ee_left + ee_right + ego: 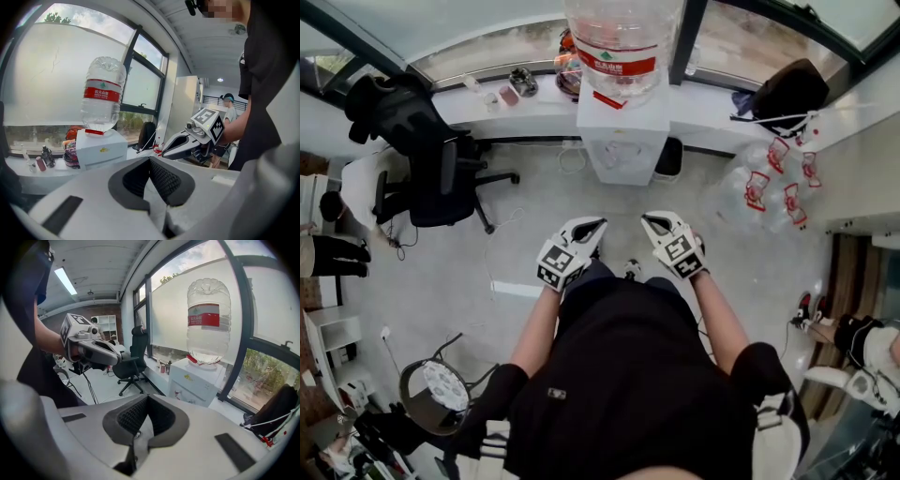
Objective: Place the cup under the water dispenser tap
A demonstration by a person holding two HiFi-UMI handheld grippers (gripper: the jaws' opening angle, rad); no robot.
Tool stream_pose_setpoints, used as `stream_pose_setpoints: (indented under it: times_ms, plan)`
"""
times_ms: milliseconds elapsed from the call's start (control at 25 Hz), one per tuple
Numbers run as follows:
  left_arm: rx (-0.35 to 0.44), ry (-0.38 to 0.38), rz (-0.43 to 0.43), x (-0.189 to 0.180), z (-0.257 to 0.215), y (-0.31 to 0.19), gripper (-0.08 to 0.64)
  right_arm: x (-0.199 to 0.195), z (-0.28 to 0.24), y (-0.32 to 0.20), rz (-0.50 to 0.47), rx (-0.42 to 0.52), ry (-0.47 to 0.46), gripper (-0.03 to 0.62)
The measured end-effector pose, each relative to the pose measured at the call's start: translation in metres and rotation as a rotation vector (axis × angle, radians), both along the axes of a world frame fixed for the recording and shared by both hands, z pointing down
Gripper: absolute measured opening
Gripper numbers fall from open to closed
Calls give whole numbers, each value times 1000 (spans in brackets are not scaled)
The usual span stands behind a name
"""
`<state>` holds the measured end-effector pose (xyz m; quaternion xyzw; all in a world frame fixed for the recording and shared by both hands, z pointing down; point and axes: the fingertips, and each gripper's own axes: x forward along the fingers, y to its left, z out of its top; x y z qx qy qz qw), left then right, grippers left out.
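So both are closed tight with nothing in them: the left hand-held gripper (pixel 596 224) and the right hand-held gripper (pixel 649 220), held side by side at frame centre. They point toward the boxy white water dispenser (pixel 623 141) with the clear upturned bottle (pixel 623 42) at top centre, well apart from it.

Honestly I can't spot the cup anywhere. There are some small bits (pixel 508 92) on the white window ledge (pixel 539 111) at upper left, too tiny to tell, and the tap recess doesn't show clearly. That fits a cup waiting to be fetched, or one sitting under the tap already, so I wouldn't call the next move.
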<state>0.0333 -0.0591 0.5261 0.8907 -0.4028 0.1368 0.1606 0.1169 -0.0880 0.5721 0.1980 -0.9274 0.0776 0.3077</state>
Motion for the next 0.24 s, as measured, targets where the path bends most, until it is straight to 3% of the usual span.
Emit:
stream_pose_setpoints:
  times_ms: [240]
  plan:
    - [-19,-5,18,-7,1,16,0,-14,-9,12,-2,7,-11,-6]
